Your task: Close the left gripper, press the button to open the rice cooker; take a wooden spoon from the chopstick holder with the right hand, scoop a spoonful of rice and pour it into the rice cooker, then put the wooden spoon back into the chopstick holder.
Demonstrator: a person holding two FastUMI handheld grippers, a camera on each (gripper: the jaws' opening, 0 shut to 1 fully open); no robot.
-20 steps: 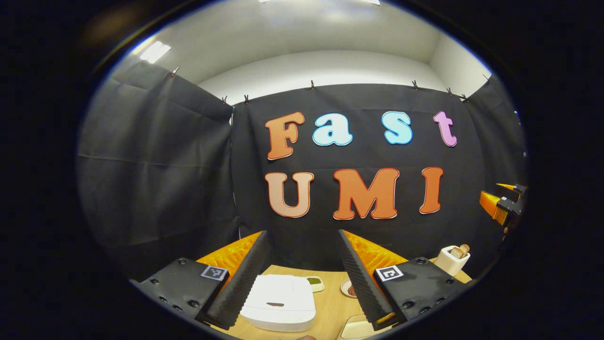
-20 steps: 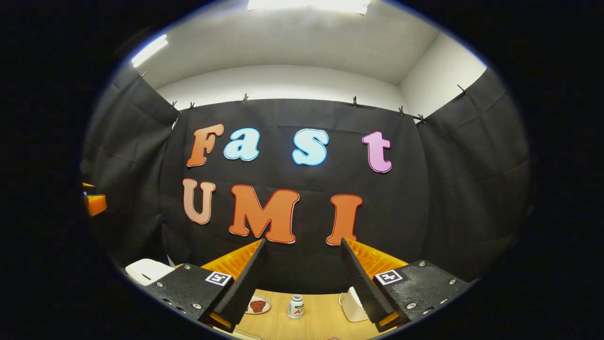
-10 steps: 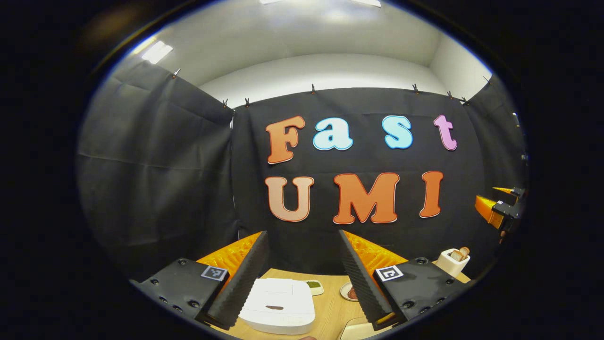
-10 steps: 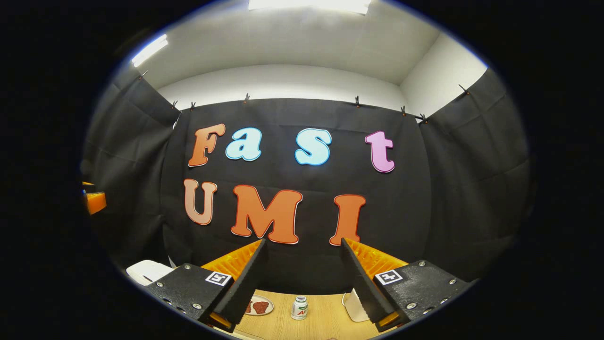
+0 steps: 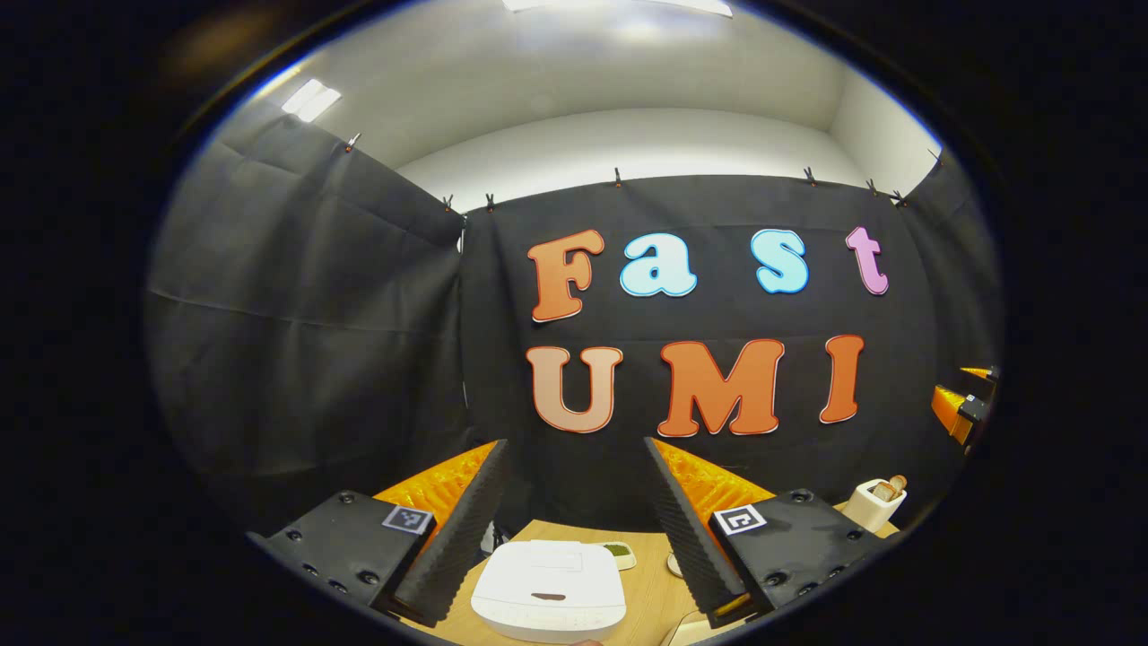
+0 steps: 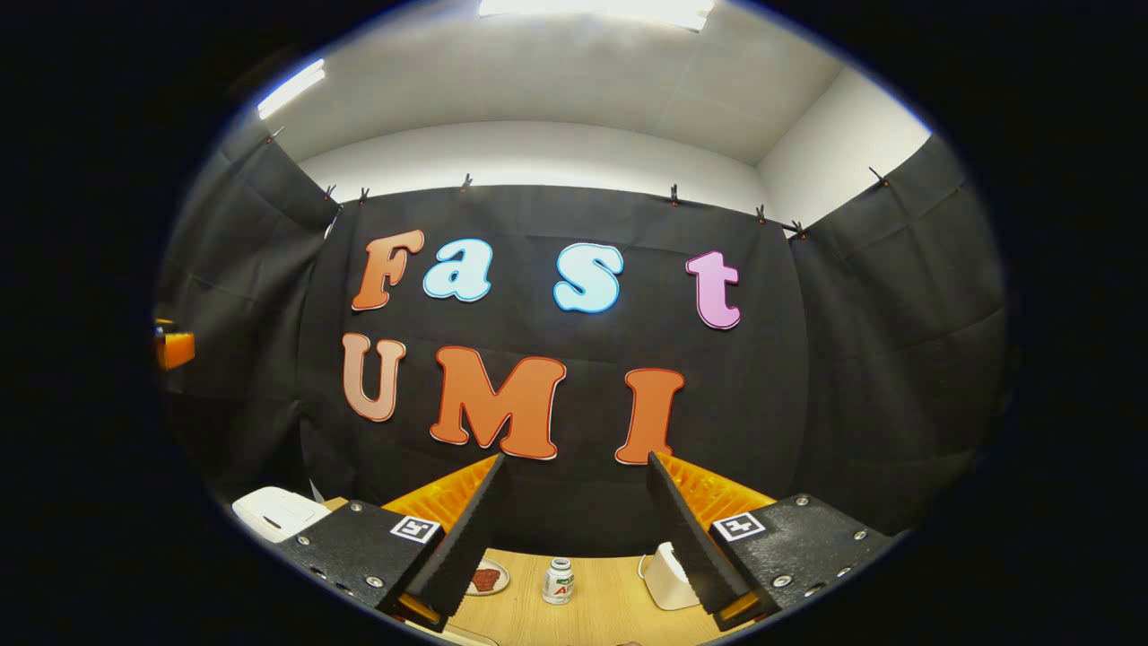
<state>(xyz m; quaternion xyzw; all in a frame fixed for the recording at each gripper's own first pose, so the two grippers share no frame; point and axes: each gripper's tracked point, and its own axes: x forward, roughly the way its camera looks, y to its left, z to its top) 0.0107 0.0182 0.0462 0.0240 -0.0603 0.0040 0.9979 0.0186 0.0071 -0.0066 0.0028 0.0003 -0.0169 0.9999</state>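
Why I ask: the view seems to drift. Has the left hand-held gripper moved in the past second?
Yes. The left hand-held gripper turned left: the cloth wall has slid right.

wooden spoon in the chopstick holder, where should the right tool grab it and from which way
Probably by the rounded brown end of the wooden spoon that sticks up out of the white chopstick holder, coming from above. Only that end is clear of the holder's rim. The right tool is open, high above the table.
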